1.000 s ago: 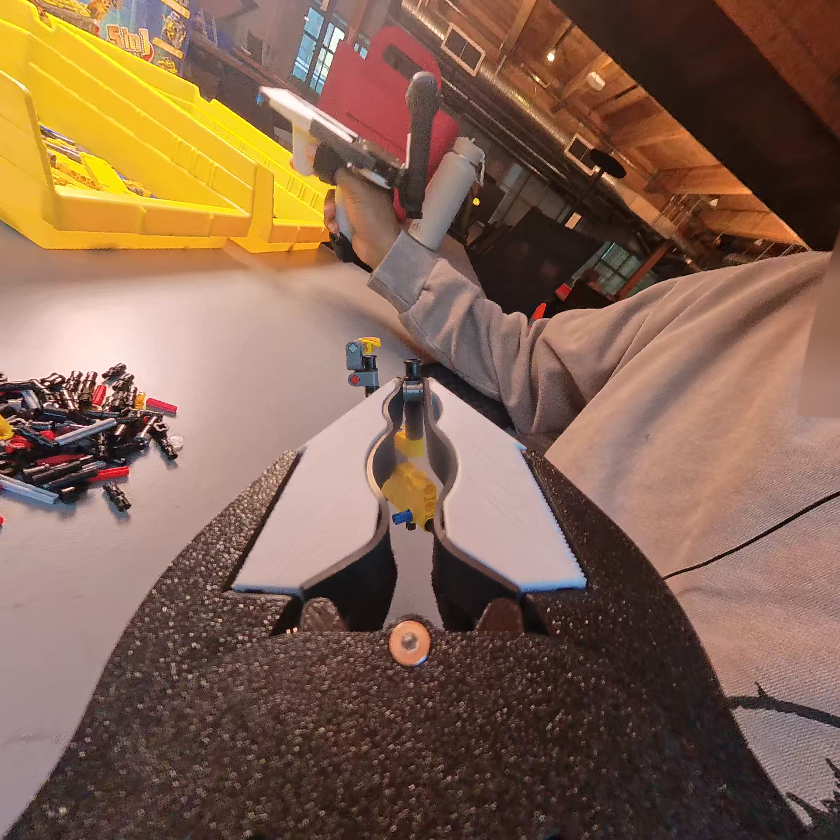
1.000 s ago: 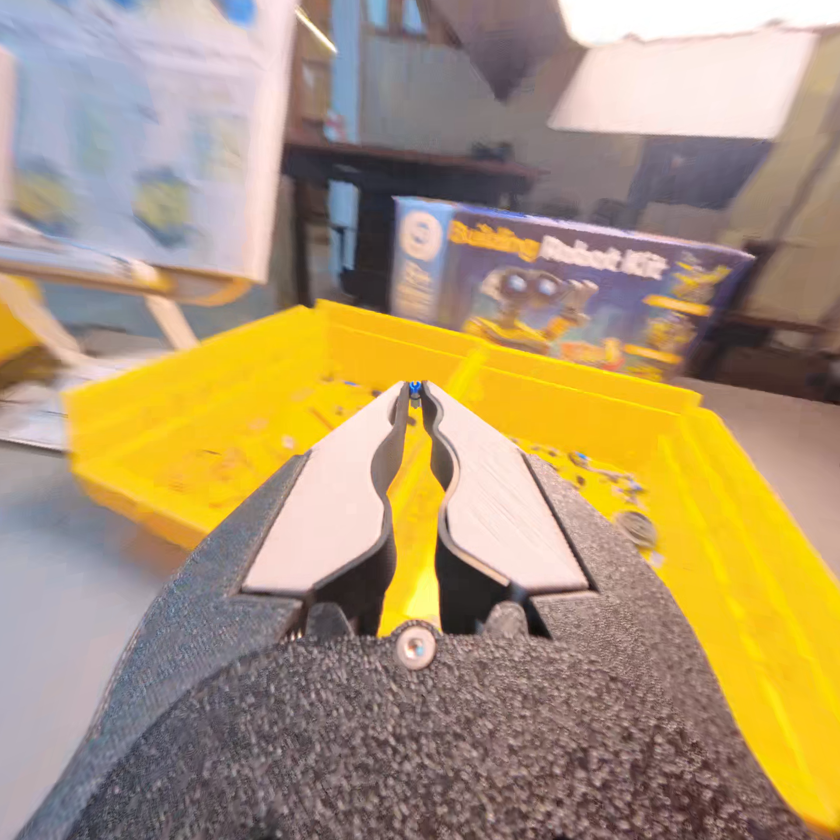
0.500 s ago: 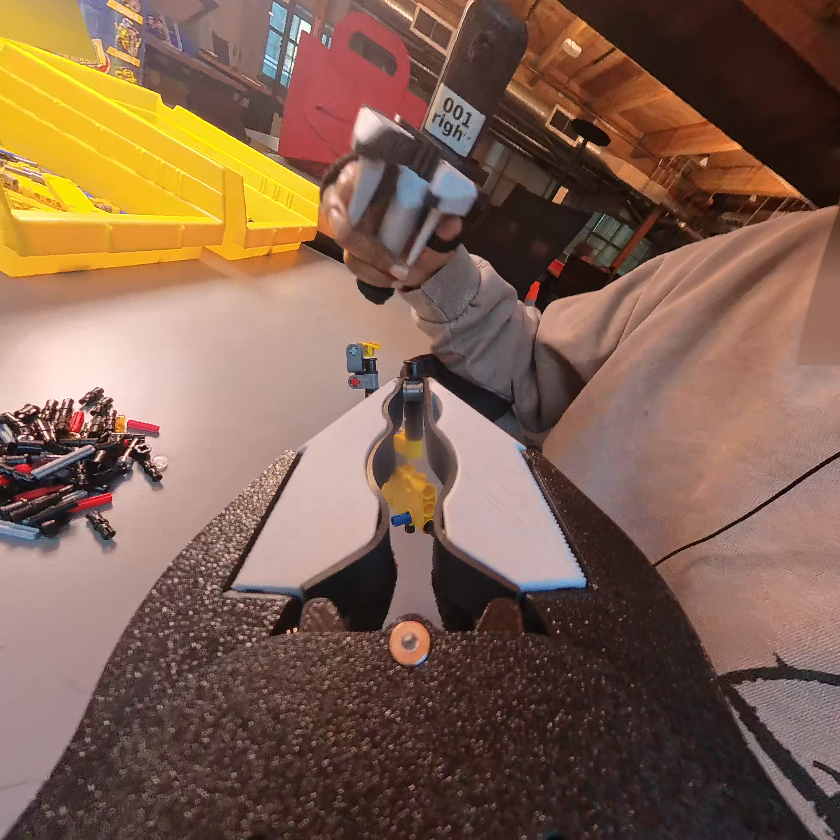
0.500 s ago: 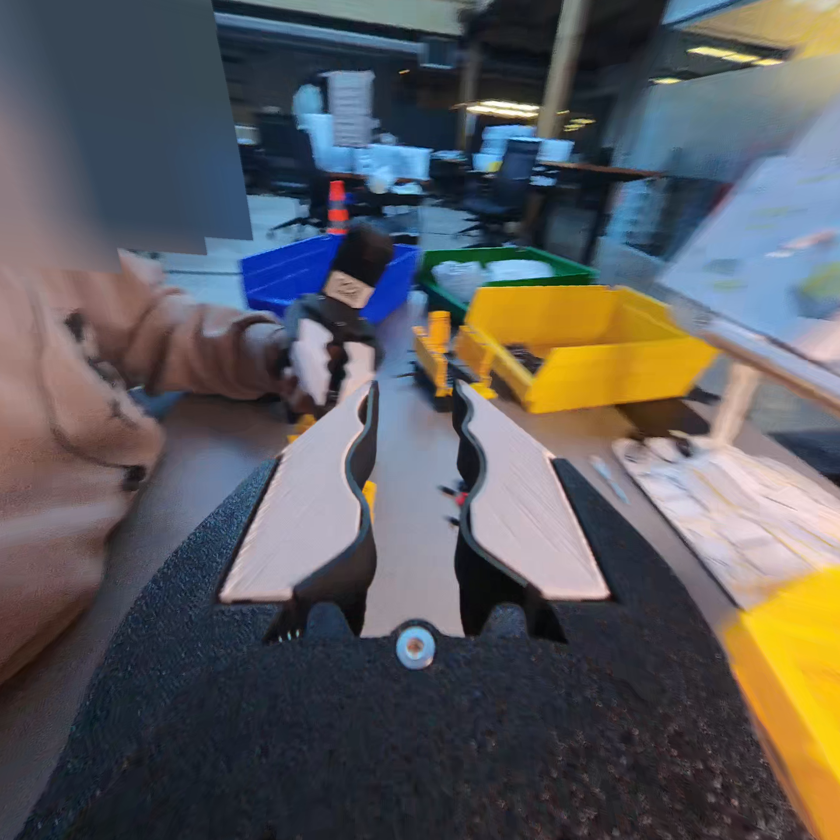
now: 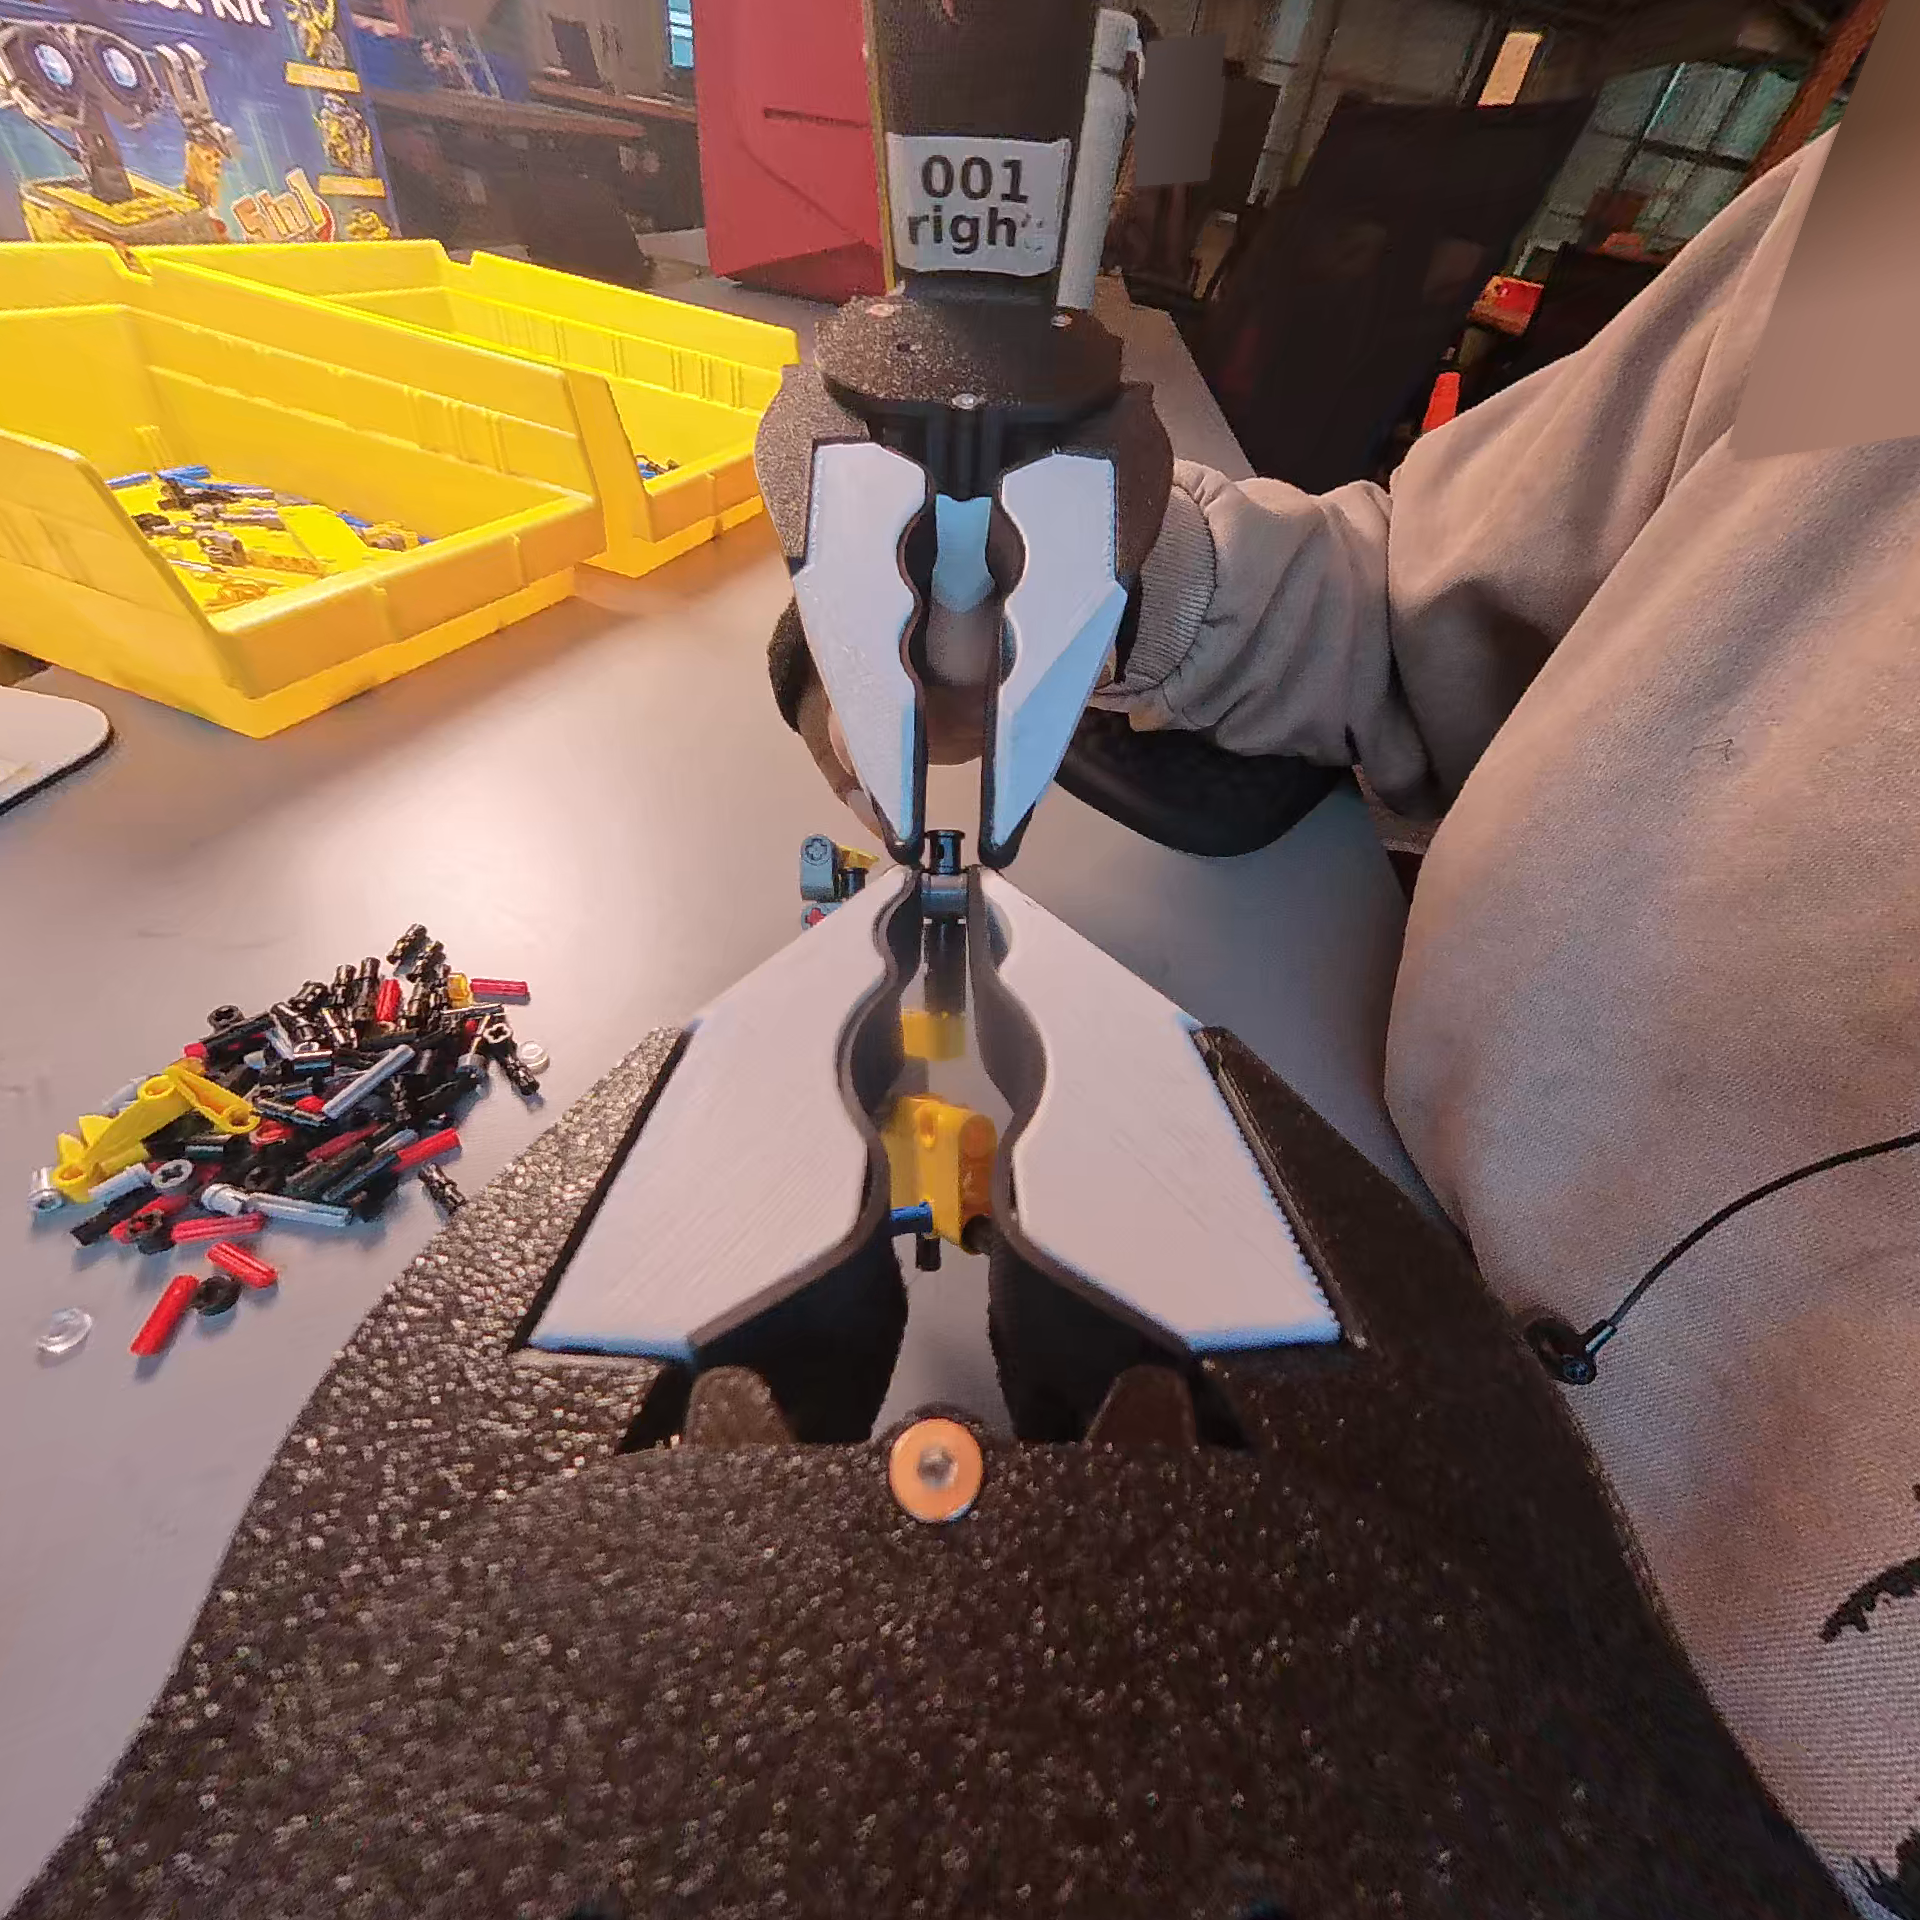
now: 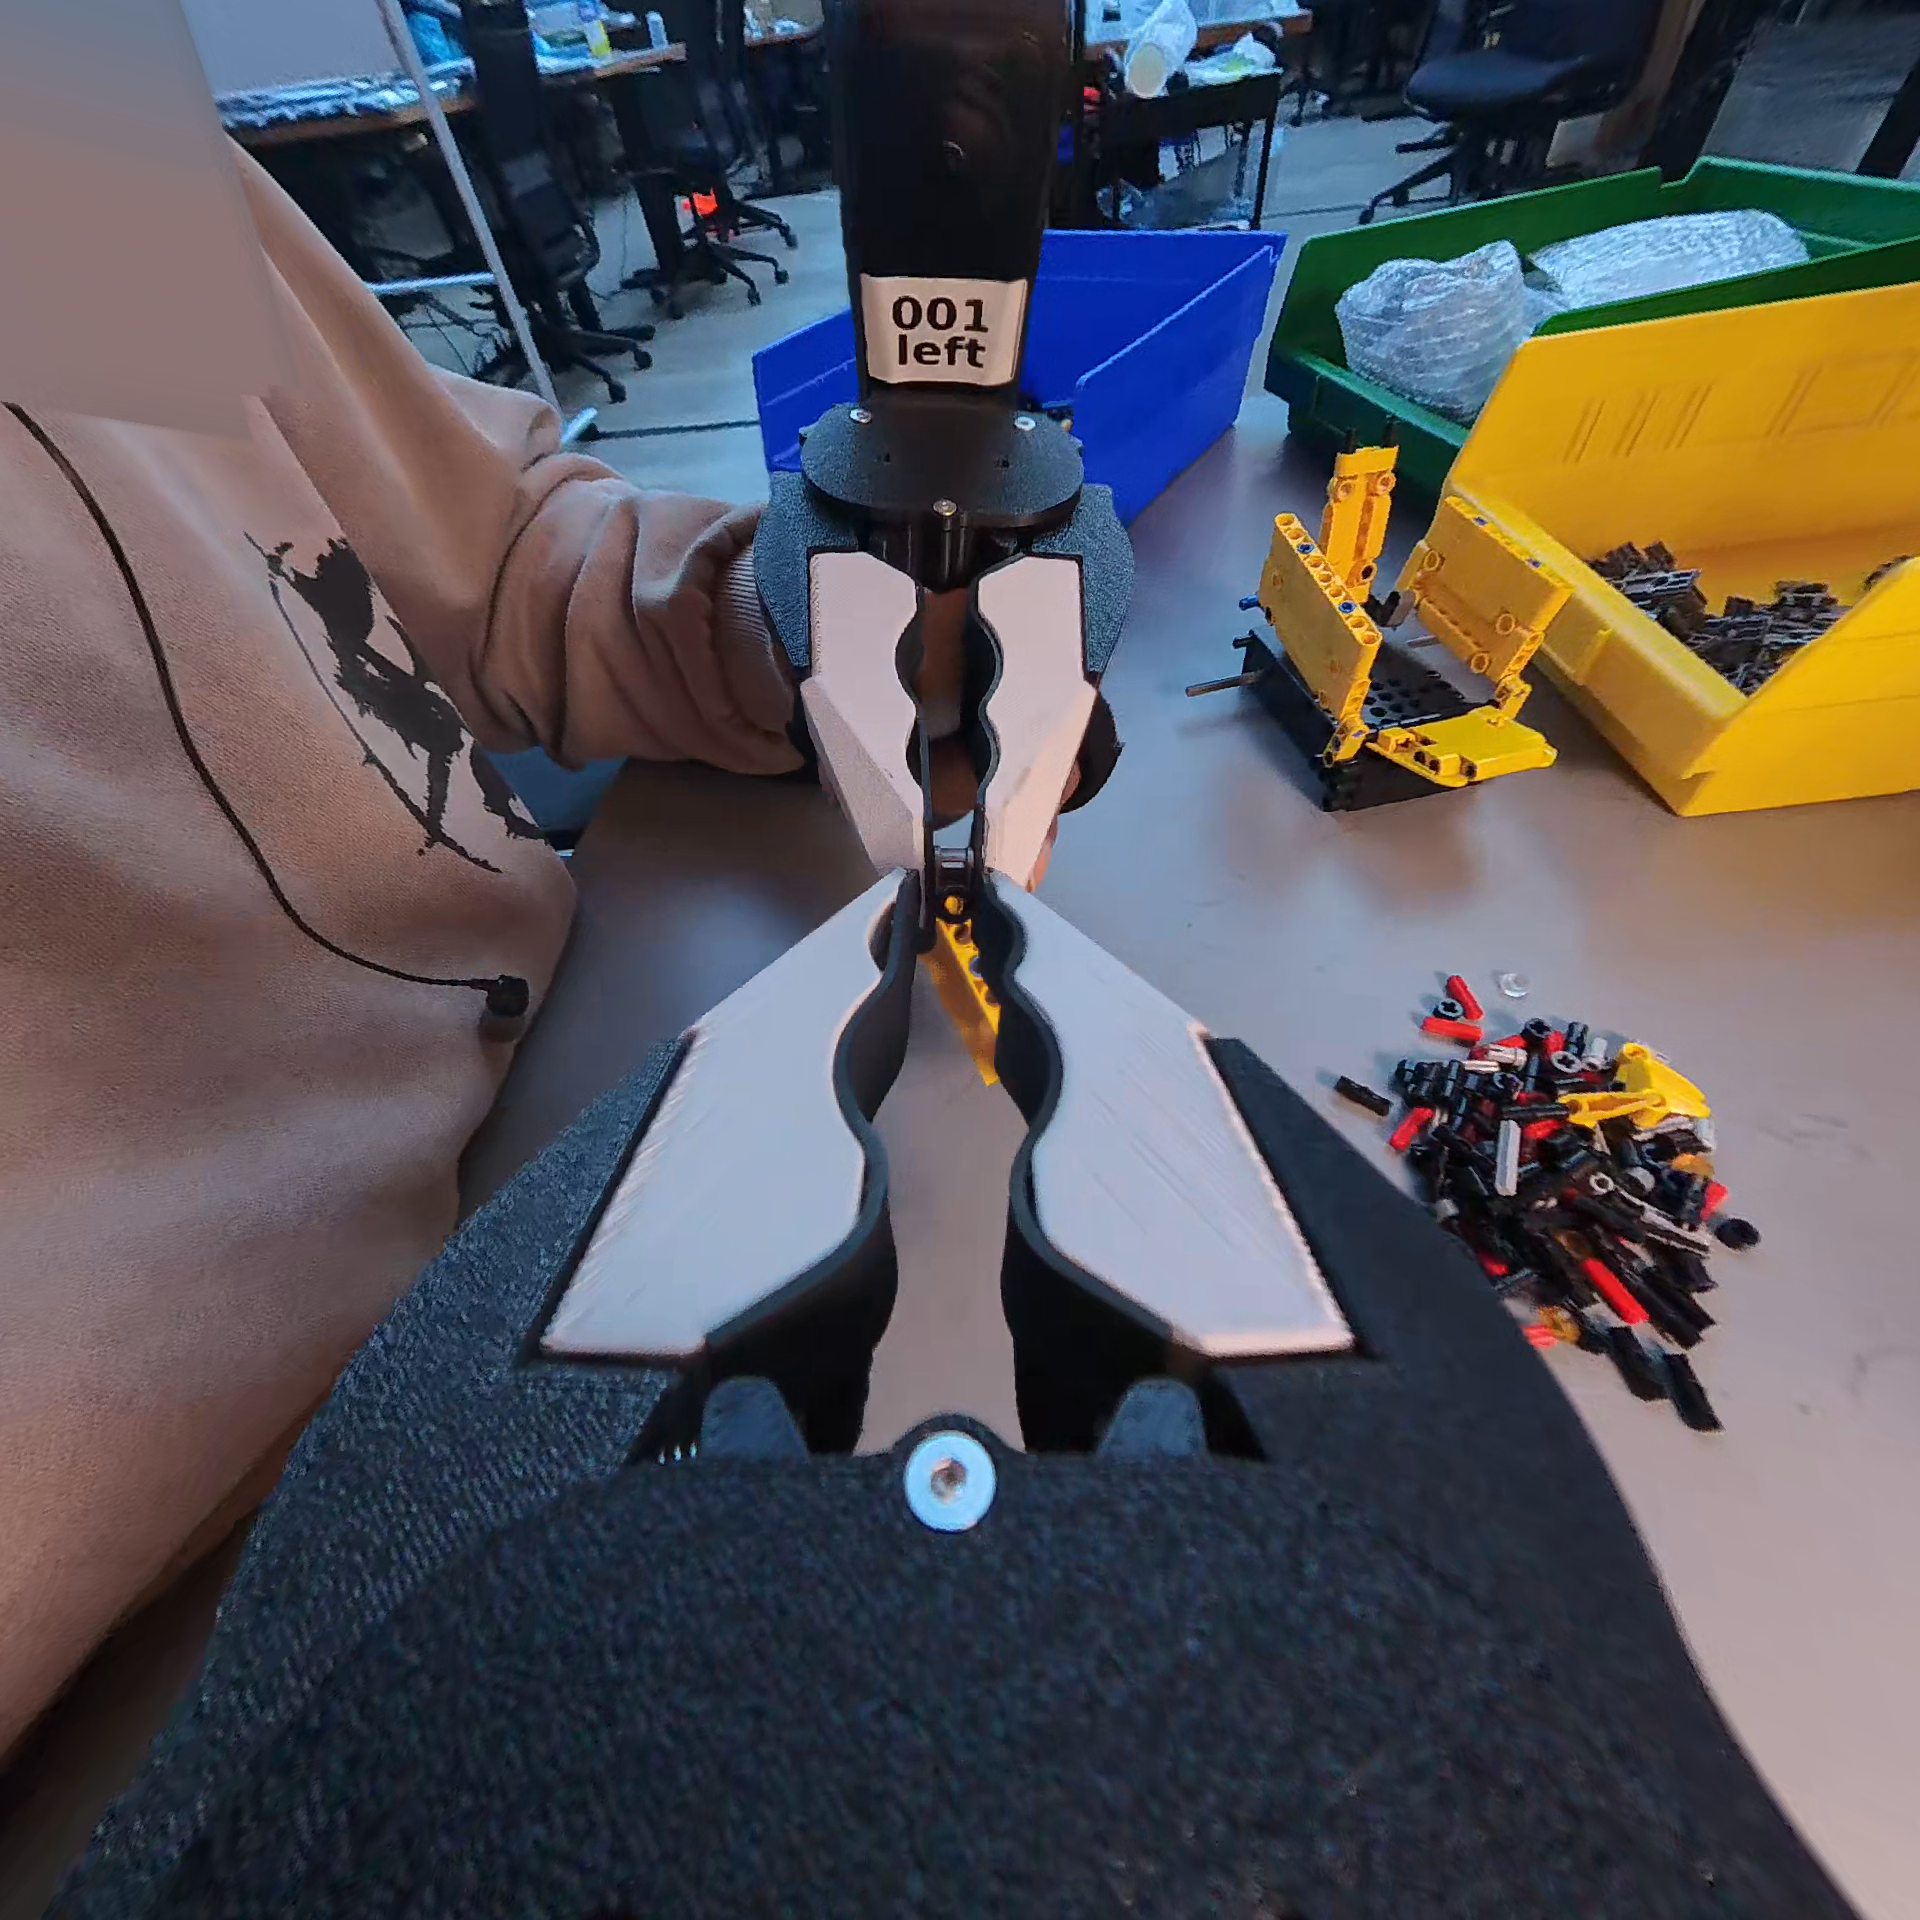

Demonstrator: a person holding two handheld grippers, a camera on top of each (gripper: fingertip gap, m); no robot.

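Left wrist view first, biggest stuff down: a grey bench (image 5: 520,810) is seen, with yellow bins (image 5: 312,582) lined up along its far left edge. In the right wrist view a half-built yellow model (image 6: 1392,665) is parked near the bench's far edge, just beside another yellow bin. A loose pile of pins (image 5: 312,1091), black, red and grey, is spread out mid-bench, well apart from both tools.

The left gripper (image 5: 943,883) is pressed together on a yellow sub-assembly (image 5: 935,1143), which is held up off the bench with its dark shaft and grey end cap poking out at the tips. The right gripper (image 5: 943,847) is aimed straight at it, tip to tip, and is pinched on a small black pin (image 5: 943,844). That pin is touching the grey end cap, lined up end on. How deep it's seated can't be told.
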